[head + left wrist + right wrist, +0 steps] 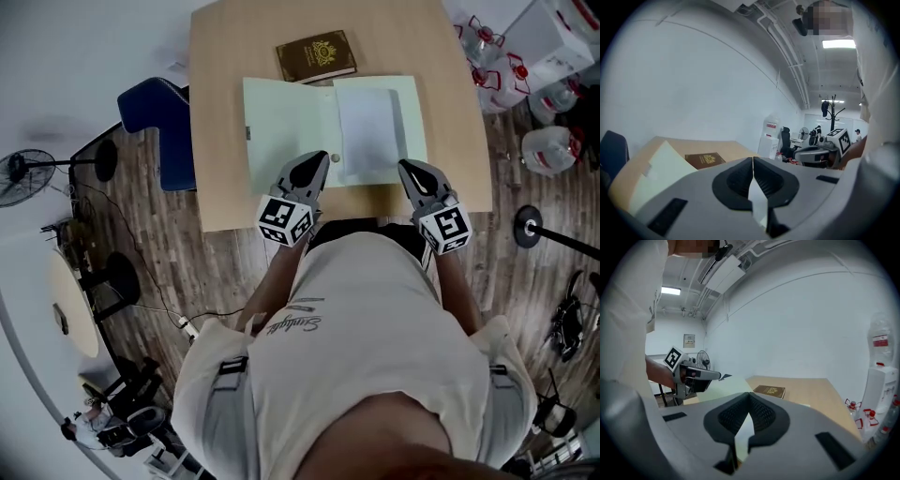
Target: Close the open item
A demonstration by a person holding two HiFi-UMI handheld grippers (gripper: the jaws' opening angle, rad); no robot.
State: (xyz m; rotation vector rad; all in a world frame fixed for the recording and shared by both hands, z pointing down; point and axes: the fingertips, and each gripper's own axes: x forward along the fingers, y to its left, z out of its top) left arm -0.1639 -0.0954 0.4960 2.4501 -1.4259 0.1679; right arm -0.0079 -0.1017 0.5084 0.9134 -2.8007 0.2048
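The open item is a pale green folder (pixel 286 131), spread flat in the middle of the counter (pixel 225 56) with its spine running from 12 to 6 o'clock; a white sheet (pixel 367 131) lies on its right half. A brown book (pixel 316 56) sits closed at the folder's 12 o'clock, touching or just overlapping the far edge.

The left gripper (pixel 319 161) hovers at the folder's near edge by about 6 o'clock; its jaws are pressed together at the tips with nothing between them. The right gripper (pixel 408 169) sits at about 5 o'clock, jaws likewise together and empty. Closing has not begun, as I judge it.

The likely trouble is the cover itself; it lies thin and flat, so tips that are shut will probably skate over it rather than get under an edge. A push instead of a lift could shove the folder into the book. The white sheet looks loose; swinging either half over quickly might slide or crease it, leaving a corner sticking out.
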